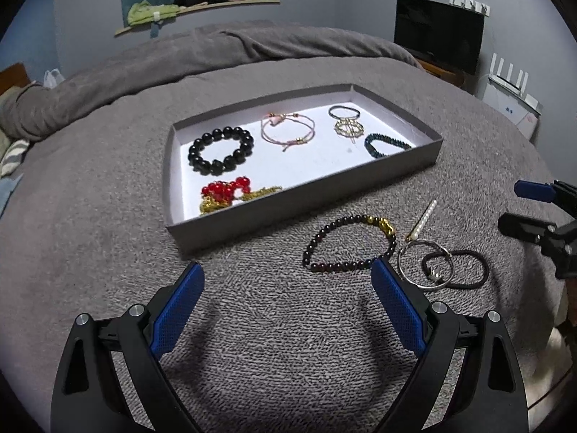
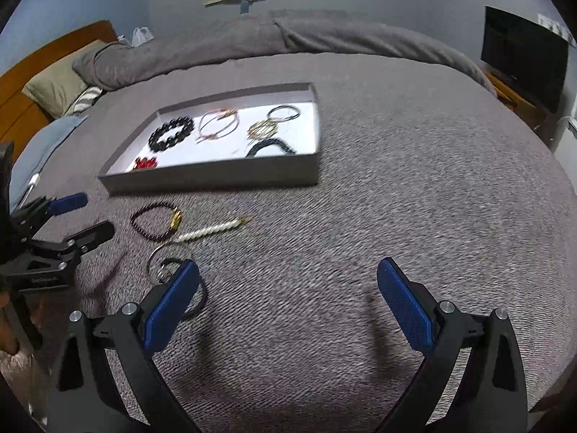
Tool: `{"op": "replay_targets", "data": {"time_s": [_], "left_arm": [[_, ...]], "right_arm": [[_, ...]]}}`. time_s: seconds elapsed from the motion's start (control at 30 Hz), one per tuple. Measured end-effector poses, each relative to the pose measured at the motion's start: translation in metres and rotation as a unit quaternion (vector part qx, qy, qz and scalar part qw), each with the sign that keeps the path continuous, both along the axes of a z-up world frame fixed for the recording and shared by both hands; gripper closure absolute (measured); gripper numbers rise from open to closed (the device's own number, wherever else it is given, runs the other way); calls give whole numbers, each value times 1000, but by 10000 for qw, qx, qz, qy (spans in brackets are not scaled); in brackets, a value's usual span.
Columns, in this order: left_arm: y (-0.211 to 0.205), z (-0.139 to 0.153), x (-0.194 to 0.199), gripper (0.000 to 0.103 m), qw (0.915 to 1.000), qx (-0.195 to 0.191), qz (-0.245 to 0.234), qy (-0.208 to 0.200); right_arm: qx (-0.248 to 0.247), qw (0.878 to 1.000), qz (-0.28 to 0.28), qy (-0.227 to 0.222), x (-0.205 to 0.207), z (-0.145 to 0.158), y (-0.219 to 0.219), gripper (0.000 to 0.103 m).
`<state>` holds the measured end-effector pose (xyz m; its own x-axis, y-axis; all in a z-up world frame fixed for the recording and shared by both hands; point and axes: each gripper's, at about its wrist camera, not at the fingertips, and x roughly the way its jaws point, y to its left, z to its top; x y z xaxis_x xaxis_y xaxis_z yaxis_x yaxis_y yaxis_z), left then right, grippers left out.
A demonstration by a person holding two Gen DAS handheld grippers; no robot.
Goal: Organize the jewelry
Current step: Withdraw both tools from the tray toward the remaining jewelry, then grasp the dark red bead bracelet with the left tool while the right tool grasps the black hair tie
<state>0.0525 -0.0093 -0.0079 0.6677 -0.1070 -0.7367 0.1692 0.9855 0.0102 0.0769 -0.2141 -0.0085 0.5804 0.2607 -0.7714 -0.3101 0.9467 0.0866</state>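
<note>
Your left gripper [image 1: 286,281] hangs low over the bed [image 1: 108,252] with its blue ribbed pads spread wide and nothing between them. Your right gripper [image 2: 288,281] is likewise wide apart and empty, with a broad stretch of bare blanket ahead of it and to its right, all the way to the rounded far edge of the mattress. The blanket is a grey, nubbly knit, soft and slightly uneven.

The tray [image 1: 306,202] is a shallow grey cardboard box with a pale smooth floor and low upright walls; its near wall faces you. Inside lie a bracelet of big glossy black beads [image 1: 220,151], a thin pink cord bracelet [image 1: 287,130], a gold filigree piece [image 1: 348,127] against a thin dark ring, a dark teal beaded band [image 1: 386,144] near the right wall, and a heap of red beads on gold chain [image 1: 230,195] in the near left corner. The middle of the tray floor is open.

Outside the tray, between its near wall and your grippers, lies a dark beaded bracelet with a gold charm [image 1: 348,243], just in front of your left gripper's right pad. Beside it sit a twisted pearl stick [image 1: 423,220], a metal hoop [image 1: 423,265] and a brown hair tie [image 1: 467,269], the last two overlapping. In the right wrist view the hoop lies just beyond the left pad.
</note>
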Motion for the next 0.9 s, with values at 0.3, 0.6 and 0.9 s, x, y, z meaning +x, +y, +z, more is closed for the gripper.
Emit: {"op": "replay_targets", "data": {"time_s": [0.3,0.6,0.9], "left_arm": [[-2,-6,3,10,10000,19,-27,32],[-1,-10,1,10,10000,31,-52,-2],[1,-11,4,17,9996,-232,-139,16]], "right_arm": [[96,9987,491,110,-14,-12,18,5],[114,9971,738,115,-24,-17,23,5],[56,9962,861,69,-28,-18,28,19]]}}
